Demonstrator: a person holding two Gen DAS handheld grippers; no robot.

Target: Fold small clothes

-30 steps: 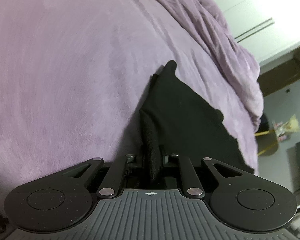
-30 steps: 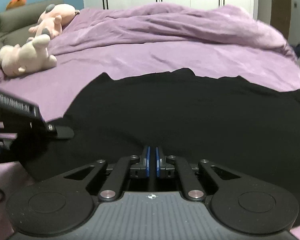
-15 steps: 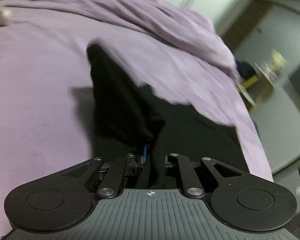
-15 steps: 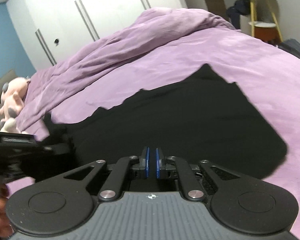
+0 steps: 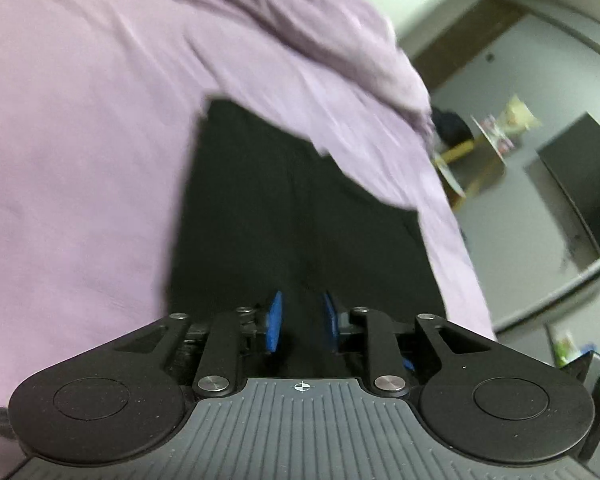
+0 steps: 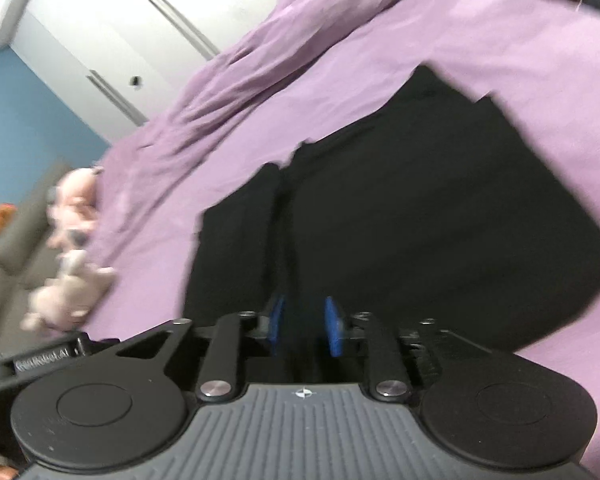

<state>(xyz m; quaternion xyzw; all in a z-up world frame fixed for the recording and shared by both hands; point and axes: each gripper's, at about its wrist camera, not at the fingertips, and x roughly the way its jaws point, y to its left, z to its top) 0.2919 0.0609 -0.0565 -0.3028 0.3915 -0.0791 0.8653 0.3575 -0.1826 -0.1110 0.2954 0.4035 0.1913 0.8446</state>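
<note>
garment [image 5: 300,216]: showing plain black, no print visible
bedsheet [image 5: 80,140]: showing solid lilac purple
duvet [image 6: 268,52]: lying in the same purple, creased
left gripper [image 5: 302,322]: showing black links, blue pads, grey ribbed body
right gripper [image 6: 305,325]: showing black links, blue pads, grey ribbed body
wardrobe [image 6: 148,12]: showing white with dark vertical stripes
wall [image 6: 24,120]: showing blue
plush toys [image 6: 72,248]: showing pale pink, blurred
stool [image 5: 464,152]: showing yellow

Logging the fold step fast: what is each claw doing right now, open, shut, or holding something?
Left claw: open, holding nothing, over the black garment.
Right claw: open, holding nothing, over the same garment.
</note>
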